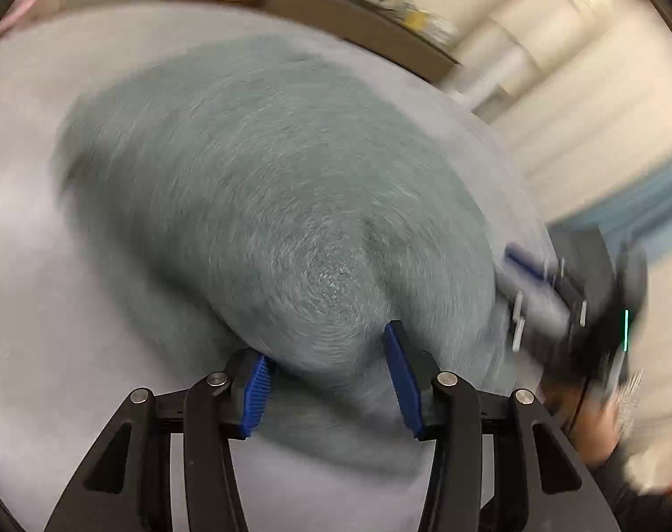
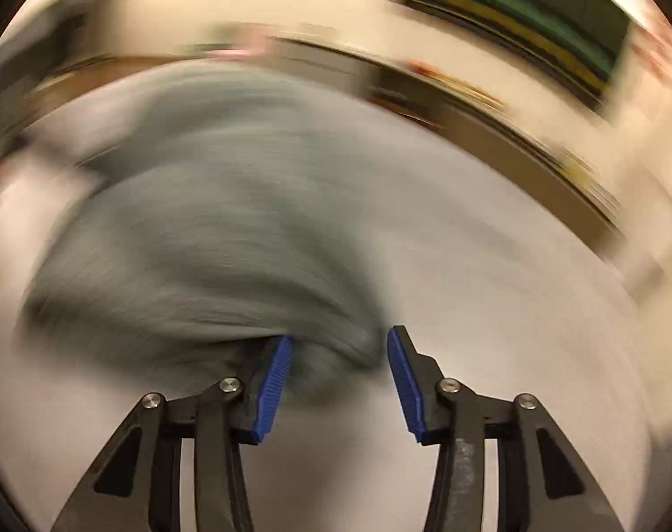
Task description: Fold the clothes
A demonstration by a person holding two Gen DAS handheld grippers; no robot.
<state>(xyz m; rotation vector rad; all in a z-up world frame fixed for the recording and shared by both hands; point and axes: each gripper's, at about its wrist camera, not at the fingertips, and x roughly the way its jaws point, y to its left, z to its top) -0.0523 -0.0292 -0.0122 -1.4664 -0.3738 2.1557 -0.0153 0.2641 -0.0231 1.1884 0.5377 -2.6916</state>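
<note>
A grey-teal garment lies bunched on a pale grey table; both views are blurred. My left gripper stands over the garment's near edge. Its blue pads are apart, with cloth in the space between them and no visible pinch. The right gripper shows at the right of this view, at the garment's right edge, with a hand behind it. In the right wrist view my right gripper is open. A fold of the garment reaches past its left pad, and bare table shows beside its right pad.
A brown ledge runs along the table's far edge, with pale blurred clutter beyond it. A green and yellow striped thing sits at the top right of the right wrist view. Bare table flanks the garment on both sides.
</note>
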